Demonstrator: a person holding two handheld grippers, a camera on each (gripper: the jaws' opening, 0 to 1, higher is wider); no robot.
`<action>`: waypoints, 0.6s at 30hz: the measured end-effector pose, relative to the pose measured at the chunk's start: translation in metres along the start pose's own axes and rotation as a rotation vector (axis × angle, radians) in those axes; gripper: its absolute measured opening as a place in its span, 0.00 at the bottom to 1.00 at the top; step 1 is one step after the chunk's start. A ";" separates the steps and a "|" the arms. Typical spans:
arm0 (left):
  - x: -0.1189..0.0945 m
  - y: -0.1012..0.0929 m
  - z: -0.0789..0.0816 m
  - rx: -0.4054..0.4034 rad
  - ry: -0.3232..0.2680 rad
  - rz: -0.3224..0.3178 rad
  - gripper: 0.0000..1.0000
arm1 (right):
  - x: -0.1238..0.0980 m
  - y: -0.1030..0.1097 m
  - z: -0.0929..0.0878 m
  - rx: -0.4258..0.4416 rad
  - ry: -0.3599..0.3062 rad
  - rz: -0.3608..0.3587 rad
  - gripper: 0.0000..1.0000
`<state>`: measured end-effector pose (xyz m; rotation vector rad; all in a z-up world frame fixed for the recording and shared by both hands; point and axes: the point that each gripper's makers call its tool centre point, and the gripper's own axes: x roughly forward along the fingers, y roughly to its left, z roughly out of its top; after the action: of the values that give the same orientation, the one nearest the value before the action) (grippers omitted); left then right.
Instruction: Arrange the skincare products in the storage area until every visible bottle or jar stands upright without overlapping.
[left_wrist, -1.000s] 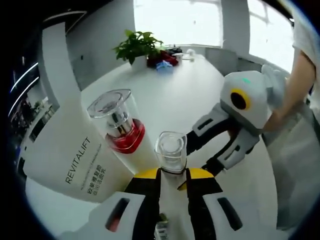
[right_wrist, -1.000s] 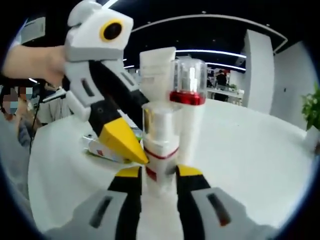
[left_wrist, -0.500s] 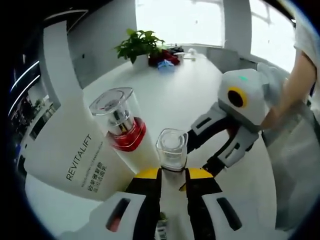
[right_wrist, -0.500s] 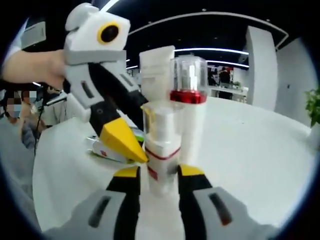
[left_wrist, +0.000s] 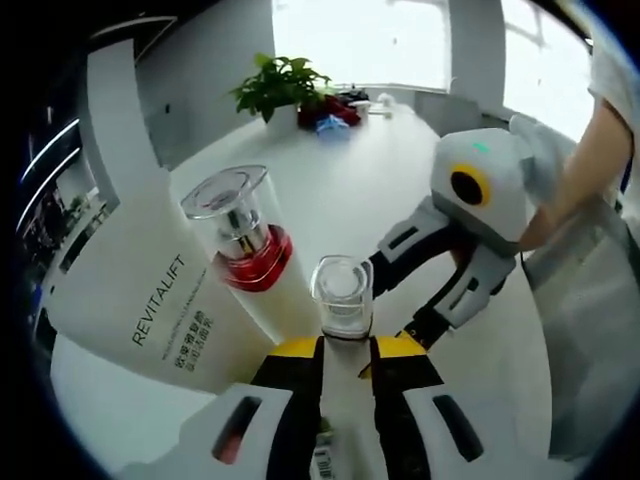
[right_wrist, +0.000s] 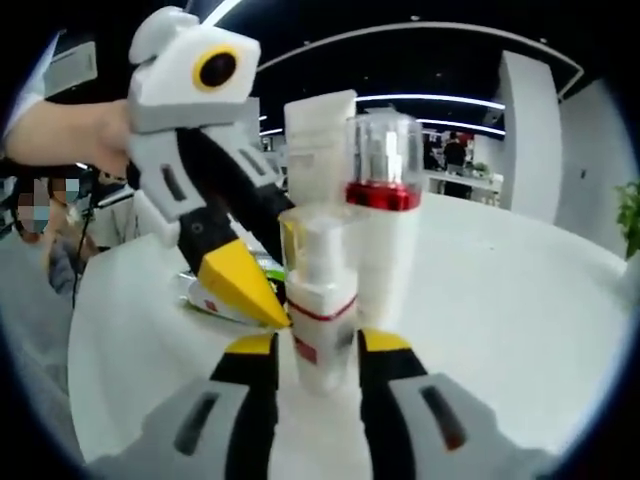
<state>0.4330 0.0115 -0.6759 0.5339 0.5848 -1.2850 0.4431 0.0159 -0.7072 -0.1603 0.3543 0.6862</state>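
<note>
1. Two grippers meet on one small pump bottle (right_wrist: 320, 310): in the right gripper view it stands upright on the white table (right_wrist: 520, 330) between the right gripper (right_wrist: 318, 352) fingers, and the left gripper (right_wrist: 245, 290) comes in from the left with a yellow fingertip touching its side
2. In the left gripper view the same bottle, seen by its clear cap (left_wrist: 342, 295), sits between the left gripper (left_wrist: 345, 350) fingers, which look clamped on it; the right gripper (left_wrist: 455, 260) reaches in from the right, held by a person's hand (left_wrist: 575, 190)
3. Whether the right gripper's fingers press the bottle or only flank it, I cannot tell; a thin gap seems to show on each side
4. Just beyond the fingers stands a taller red-collared bottle (left_wrist: 245, 250) with a clear cap, close beside the small one; behind it rises a white REVITALIFT tube (left_wrist: 150, 310). A flat item (right_wrist: 215, 295) lies on the table to the left, partly hidden
5. Against half a second ago and a second ago almost nothing has shifted: bottle, neighbours and both grippers keep their places, with only slight camera drift. The small bottle therefore looks settled upright, so release seems the next step; the lying item likely remains to be stood up
</note>
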 end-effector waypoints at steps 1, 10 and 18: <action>0.000 0.000 0.000 0.000 0.000 0.001 0.15 | 0.000 0.000 0.000 0.001 0.001 -0.003 0.32; -0.004 0.000 -0.001 -0.005 0.004 0.009 0.18 | -0.004 0.000 -0.001 0.008 0.010 -0.012 0.35; -0.018 -0.004 -0.005 -0.042 0.005 0.039 0.23 | -0.015 -0.001 0.003 0.016 0.021 -0.027 0.46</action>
<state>0.4254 0.0272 -0.6681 0.5118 0.6011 -1.2320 0.4336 0.0070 -0.6991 -0.1572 0.3767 0.6549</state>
